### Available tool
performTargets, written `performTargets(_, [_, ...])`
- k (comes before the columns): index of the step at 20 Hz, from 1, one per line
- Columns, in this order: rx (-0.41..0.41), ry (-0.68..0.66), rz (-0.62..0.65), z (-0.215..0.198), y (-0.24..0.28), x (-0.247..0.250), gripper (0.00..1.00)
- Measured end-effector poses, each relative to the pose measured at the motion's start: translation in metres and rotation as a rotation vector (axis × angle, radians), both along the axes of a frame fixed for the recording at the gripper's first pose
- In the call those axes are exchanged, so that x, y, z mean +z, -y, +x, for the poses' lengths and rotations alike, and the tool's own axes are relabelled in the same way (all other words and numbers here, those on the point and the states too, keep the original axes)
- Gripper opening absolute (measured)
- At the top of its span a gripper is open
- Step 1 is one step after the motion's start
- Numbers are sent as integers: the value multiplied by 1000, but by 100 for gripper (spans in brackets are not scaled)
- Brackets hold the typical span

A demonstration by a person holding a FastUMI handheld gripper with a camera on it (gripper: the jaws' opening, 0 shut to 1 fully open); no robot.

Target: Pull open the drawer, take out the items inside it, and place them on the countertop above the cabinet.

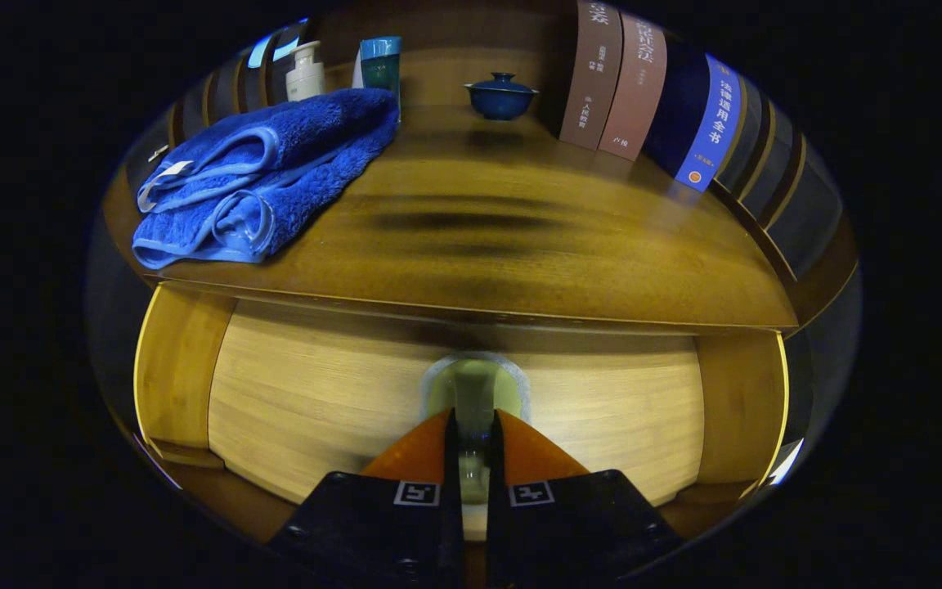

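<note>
The claw [473,425] is sitting right at the pale bamboo drawer front [316,401], its two fingers [415,450] drawn close together with only a narrow slit between them. In that slit is showing the small rounded handle recess [475,380] in the middle of the drawer front, and the fingertips are reaching just to its lower rim. Something pale and glassy is lying in the slit, but I cannot tell whether both fingers are really pressing on it, so whether the claw is holding anything is unclear.

The drawer itself is looking closed, or nearly so (its front is lying flush between the two darker wooden side posts of the cabinet), and what is lying inside is hidden.

Above the drawer, the brown wooden surface [520,245] is carrying several things. A folded deep-blue terry towel with lighter blue edging [266,176] is lying at the left side of the surface, one end hanging near the front edge. Behind the towel are standing a white pump bottle [305,72] and a teal tube-like container [380,64], just beside each other. Near the back middle is standing a small dark-blue lidded ceramic cup [501,96], well apart from the towel. To the right, a row of upright books [643,90] is leaning against the back, brown spines first and then a dark one with a blue band.
</note>
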State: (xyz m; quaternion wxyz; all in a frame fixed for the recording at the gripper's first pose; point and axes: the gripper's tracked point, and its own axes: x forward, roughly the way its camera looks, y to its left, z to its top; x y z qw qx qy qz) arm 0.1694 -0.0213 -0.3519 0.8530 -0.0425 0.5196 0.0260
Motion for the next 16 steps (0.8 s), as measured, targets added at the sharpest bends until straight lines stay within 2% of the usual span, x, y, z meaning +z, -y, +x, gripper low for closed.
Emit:
performTargets(4, [-32, 13, 106, -17, -9, 36, 16])
performTargets(10, [-9, 108, 180, -33, -16, 118, 15])
performTargets(13, [-7, 168, 195, -11, -21, 156, 15])
performTargets(16, [-8, 175, 138, 31, -17, 160, 15])
